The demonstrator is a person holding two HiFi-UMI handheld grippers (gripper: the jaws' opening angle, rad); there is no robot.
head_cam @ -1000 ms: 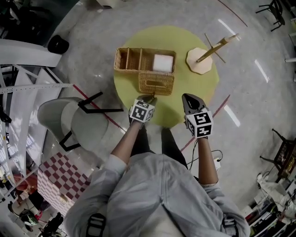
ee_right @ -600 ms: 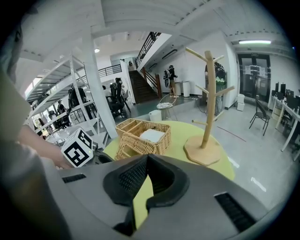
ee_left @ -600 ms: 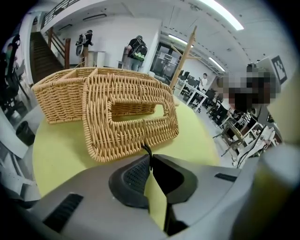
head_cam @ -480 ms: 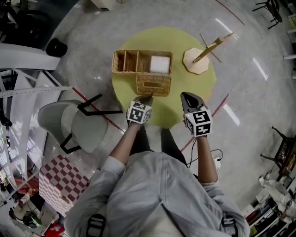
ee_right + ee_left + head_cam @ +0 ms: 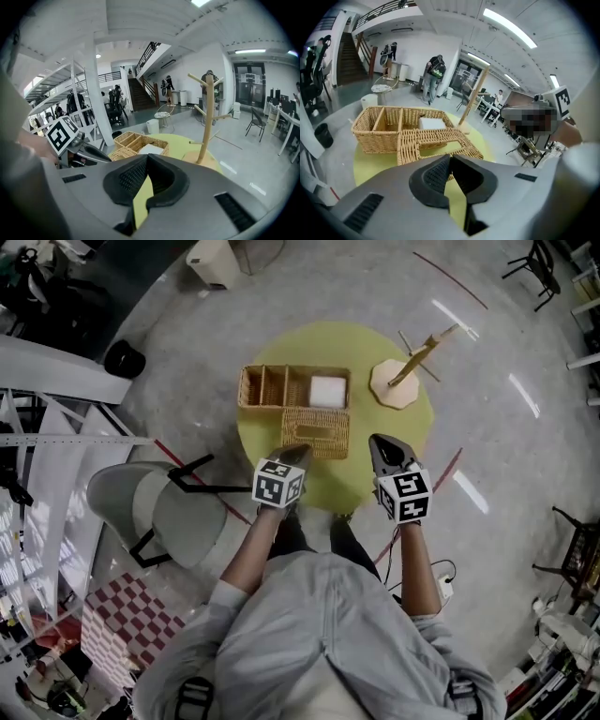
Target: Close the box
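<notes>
A wicker box [image 5: 272, 387] with several compartments stands on the round yellow table [image 5: 375, 432]. Its wicker lid [image 5: 315, 432] lies open and flat on the near side. A white block [image 5: 327, 391] fills the right compartment. My left gripper [image 5: 294, 455] is shut, with its tips at the lid's near edge and nothing between the jaws. In the left gripper view the lid [image 5: 440, 140] and box [image 5: 377, 129] lie just beyond the left gripper [image 5: 449, 158]. My right gripper [image 5: 384, 448] hovers over the table's near right, shut and empty. The right gripper [image 5: 146, 159] points past the box [image 5: 140, 142].
A wooden peg stand [image 5: 401, 381] stands on the table's far right. A grey chair [image 5: 155, 507] sits left of the table. A black bin [image 5: 124, 359] and a white bin [image 5: 214, 261] are on the floor beyond. People [image 5: 435, 70] stand far off.
My left gripper has drawn back a little toward the person, away from the lid. The right gripper and the box have stayed put.
</notes>
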